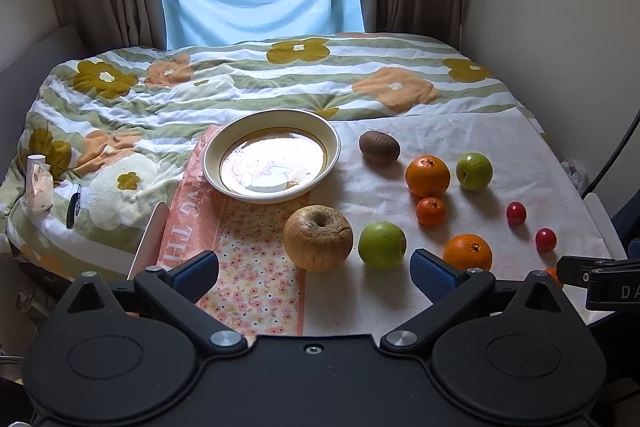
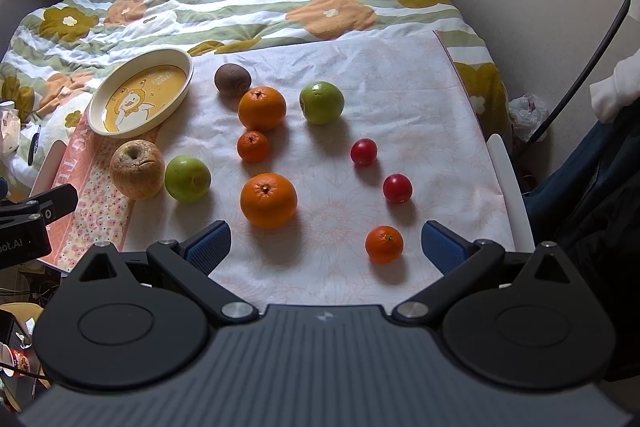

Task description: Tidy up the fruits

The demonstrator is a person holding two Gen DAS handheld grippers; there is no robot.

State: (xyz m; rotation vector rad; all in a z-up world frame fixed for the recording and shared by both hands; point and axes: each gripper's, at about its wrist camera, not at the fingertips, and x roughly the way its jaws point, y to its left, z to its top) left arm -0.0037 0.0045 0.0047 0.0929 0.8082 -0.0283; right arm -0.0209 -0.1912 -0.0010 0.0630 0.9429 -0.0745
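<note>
Where cloth lies flat: round, wrinkled apple [image 1: 318,239]

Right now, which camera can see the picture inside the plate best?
The right wrist view shows it best: the plate is tilted toward that camera, so its yellow cartoon drawing is plain. In the left wrist view the plate is closer to centre, but window light glares off its bottom and washes the drawing out.

Both wrist views over shared fruit-strewn bed [image 1: 400,91]

Fruits [image 2: 268,201] scattered on cloth, plate [image 2: 182,93] empty.
</note>
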